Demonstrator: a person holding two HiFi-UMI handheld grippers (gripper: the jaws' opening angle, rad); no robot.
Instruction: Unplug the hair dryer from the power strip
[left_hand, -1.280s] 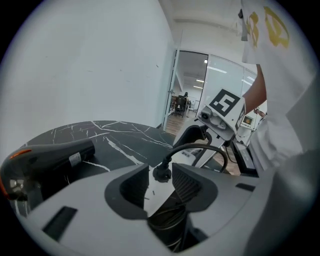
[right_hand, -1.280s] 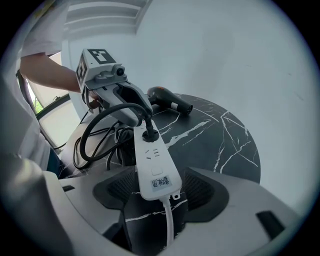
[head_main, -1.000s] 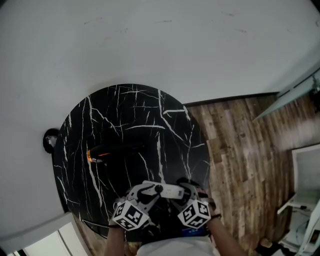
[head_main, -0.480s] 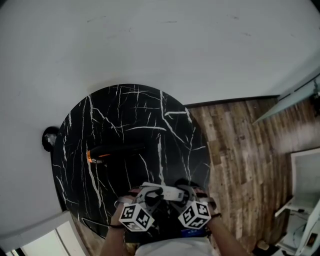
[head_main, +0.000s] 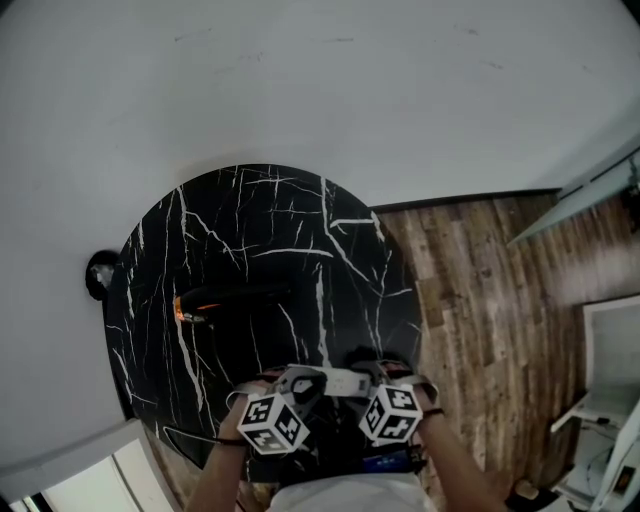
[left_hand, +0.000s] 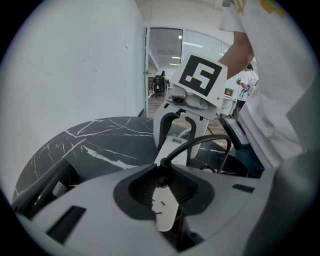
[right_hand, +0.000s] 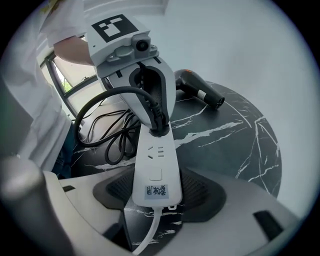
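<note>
A white power strip (right_hand: 156, 170) lies near the front edge of the round black marble table (head_main: 250, 220). My right gripper (right_hand: 156, 192) is shut on the strip's labelled end. A black plug (right_hand: 159, 125) sits in the strip's far socket, and its cable (left_hand: 210, 142) arches away. My left gripper (left_hand: 162, 187) straddles the plug (left_hand: 162, 176); its jaws are closing, with dark gaps still showing on both sides. The black hair dryer (head_main: 235, 300) lies on the table's left half, apart from both grippers.
A loose coil of black cable (right_hand: 107, 135) lies beside the strip near the person's white shirt. Wood flooring (head_main: 480, 300) is to the right of the table, a white wall behind it. A black round object (head_main: 100, 275) sits by the table's left rim.
Both marker cubes have tilted and shifted a little in the head view as the grippers rolled. The hands, the strip and the hair dryer stay where they were.
</note>
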